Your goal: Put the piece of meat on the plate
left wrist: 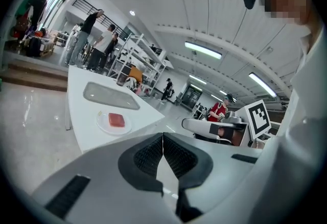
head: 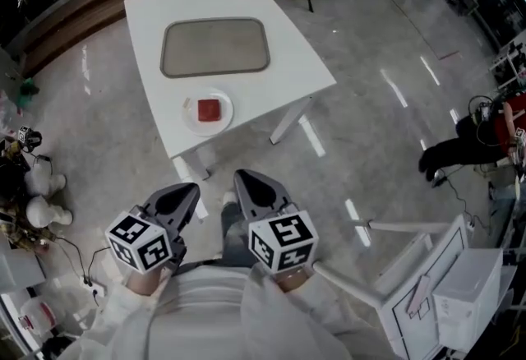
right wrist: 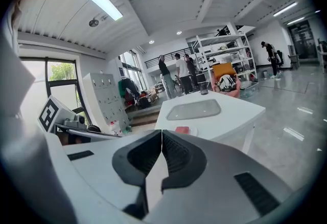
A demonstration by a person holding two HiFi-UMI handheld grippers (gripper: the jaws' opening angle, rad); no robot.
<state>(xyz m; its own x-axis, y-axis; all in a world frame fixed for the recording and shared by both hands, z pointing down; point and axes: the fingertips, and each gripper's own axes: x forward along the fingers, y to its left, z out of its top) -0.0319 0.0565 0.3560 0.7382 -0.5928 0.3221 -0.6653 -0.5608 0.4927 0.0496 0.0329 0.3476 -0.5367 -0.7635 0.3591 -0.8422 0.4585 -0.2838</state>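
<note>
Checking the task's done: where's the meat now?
Head view, left of centre: the piece of meat lies on the white plate at the table's near edge, before the grey tray.

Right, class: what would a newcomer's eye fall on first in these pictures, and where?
The red piece of meat lies on a white plate near the front edge of the white table, the one spot of strong colour, with a grey tray behind it. Low in the head view, the left gripper and right gripper are held close to the person's body, short of the table, jaws together on nothing.
</note>
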